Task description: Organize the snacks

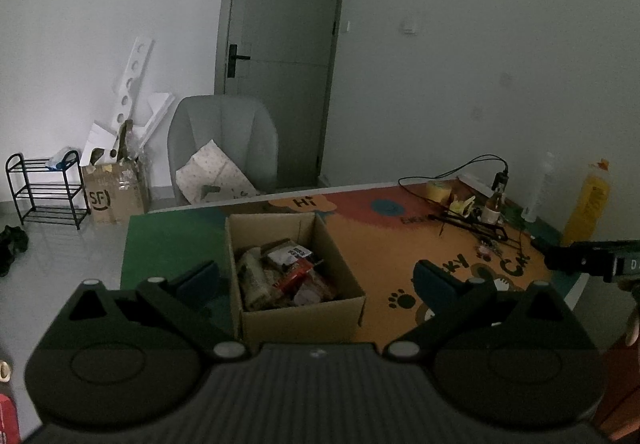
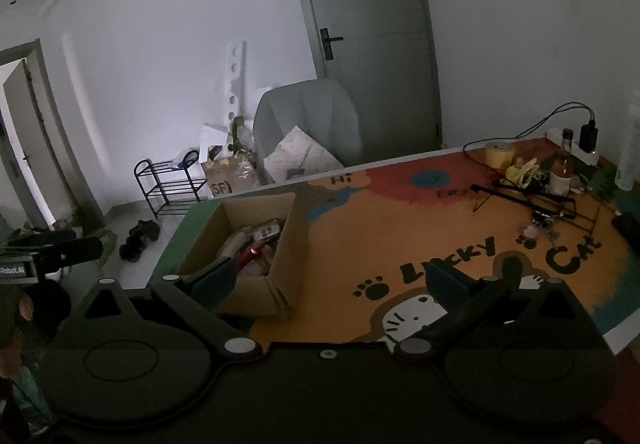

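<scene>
Snacks (image 1: 286,272) lie in an open cardboard box (image 1: 340,264) that stands near the left edge of the desk (image 1: 380,236), on its colourful mat. The left gripper (image 1: 316,276) hangs above the near side of the box with fingers spread wide, holding nothing. The right gripper (image 2: 328,276) is also spread and empty, over the mat just right of the box. Tape roll (image 2: 499,154), bottle (image 2: 561,172) and cables sit at the far right corner.

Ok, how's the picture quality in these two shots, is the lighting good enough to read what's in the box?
Left wrist view: dim, the cardboard box holds snack packets that blur together, labels unreadable. Right wrist view: equally dark, strong fisheye bending the door, the box wall hiding most contents.
</scene>
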### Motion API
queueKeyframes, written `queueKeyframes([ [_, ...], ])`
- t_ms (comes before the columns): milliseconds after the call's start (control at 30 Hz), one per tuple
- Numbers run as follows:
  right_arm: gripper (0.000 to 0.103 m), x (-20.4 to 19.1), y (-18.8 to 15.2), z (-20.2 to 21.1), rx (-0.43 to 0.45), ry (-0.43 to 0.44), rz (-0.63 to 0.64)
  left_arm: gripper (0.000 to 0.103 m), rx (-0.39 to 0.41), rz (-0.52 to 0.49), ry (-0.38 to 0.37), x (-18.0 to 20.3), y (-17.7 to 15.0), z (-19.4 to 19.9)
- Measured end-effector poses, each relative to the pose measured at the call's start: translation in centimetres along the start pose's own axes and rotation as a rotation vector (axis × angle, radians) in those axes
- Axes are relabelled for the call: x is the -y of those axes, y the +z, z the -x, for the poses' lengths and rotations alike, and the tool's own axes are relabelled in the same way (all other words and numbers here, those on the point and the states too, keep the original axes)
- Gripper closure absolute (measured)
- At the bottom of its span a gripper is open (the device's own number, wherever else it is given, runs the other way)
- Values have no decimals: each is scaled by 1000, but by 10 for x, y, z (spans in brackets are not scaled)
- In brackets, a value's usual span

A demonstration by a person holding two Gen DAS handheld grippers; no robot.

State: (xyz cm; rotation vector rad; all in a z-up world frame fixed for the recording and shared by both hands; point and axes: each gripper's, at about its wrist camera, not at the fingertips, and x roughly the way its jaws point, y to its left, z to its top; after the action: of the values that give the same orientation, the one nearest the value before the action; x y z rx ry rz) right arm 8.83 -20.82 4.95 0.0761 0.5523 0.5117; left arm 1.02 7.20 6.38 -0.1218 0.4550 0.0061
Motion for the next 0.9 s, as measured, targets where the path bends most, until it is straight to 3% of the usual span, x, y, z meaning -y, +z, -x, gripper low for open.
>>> queueKeyframes([
  [900,0,-4,-1,-2,-28,-18,16,0,-12,-15,1,2,0,-3],
])
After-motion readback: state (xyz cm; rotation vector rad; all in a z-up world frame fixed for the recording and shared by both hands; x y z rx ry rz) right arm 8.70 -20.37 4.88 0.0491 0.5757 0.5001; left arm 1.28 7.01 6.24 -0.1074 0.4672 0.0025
